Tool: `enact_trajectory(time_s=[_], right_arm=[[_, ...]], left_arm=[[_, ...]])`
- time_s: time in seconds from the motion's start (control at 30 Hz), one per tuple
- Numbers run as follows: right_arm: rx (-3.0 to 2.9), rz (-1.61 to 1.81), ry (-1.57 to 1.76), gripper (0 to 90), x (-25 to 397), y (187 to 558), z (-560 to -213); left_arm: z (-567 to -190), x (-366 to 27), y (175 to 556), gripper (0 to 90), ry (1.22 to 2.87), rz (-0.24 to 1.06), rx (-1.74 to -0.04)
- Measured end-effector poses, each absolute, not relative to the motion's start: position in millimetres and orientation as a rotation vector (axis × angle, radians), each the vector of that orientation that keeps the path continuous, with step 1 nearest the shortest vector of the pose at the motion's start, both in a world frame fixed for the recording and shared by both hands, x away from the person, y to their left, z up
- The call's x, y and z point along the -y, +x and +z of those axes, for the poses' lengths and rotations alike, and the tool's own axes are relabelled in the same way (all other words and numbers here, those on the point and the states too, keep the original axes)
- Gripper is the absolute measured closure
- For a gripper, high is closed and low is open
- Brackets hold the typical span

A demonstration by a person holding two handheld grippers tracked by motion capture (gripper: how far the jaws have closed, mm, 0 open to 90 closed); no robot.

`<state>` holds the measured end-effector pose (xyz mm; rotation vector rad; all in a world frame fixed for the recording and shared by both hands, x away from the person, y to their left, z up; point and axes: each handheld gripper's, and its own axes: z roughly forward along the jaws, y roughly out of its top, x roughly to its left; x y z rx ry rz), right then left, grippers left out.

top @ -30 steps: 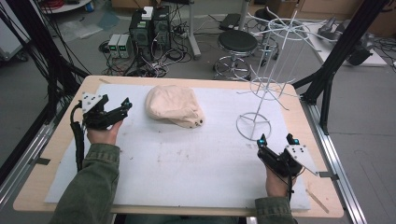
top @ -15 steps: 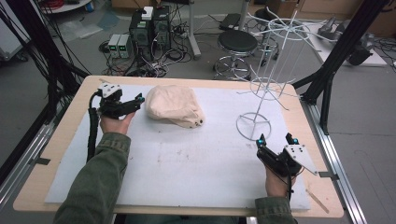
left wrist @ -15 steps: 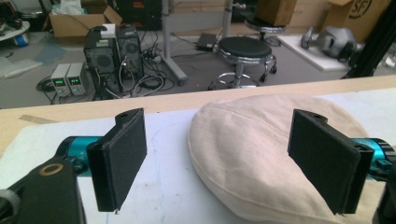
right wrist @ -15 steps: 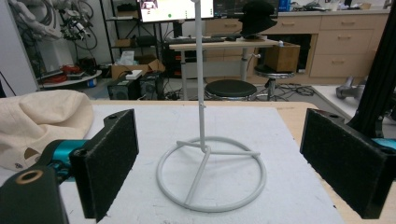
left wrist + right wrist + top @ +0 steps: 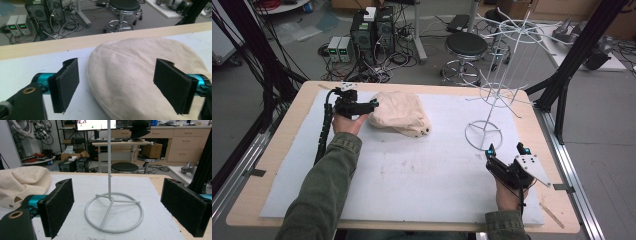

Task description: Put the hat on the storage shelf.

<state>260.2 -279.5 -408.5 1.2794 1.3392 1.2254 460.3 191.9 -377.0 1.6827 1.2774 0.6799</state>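
In the high view, the left tongs (image 5: 373,104) are sitting at the far left of the light wooden tabletop (image 5: 282,150), their tips touching the left edge of the cream-coloured soft fabric cap (image 5: 399,113) lying on the white felt mat (image 5: 412,170). The left gripper view is showing what that view hides: the left tongs (image 5: 116,82) are standing released, their 2 black pads straddling the cap's (image 5: 135,75) rounded edge, 1 pad over bare mat, the other over the cloth.

To the right, the white wire hat stand (image 5: 492,95) is rising from its ring base, well apart from the cap. The right tongs (image 5: 504,150) are resting released near the tabletop's near right edge. In the right gripper view, they (image 5: 117,207) are framing the stand's ring base (image 5: 113,213), nothing between them and it.
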Motion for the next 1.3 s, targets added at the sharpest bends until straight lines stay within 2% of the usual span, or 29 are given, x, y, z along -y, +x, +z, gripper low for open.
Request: enact_trajectory(time_s=[0.23,0.43,0.83,1.3], right_arm=[[-1.349,1.226,1.276,10.7,278.3,261.2,-409.0],[-1.352,1.224,1.274,10.7,277.4,261.4,-408.9],[-1.361,1.224,1.264,10.7,276.7,261.7,-409.3],[-1.368,1.223,1.254,10.7,276.7,261.7,-409.4]], left_arm=[[-397.0,-199.4,476.7,22.8,1.702,0.556,-1.372],[-398.5,-186.9,488.2,21.5,1.775,0.487,-1.398],[-410.2,-180.2,503.7,21.6,1.830,0.381,-1.515],[-419.3,-177.9,508.7,21.2,1.844,0.325,-1.594]])
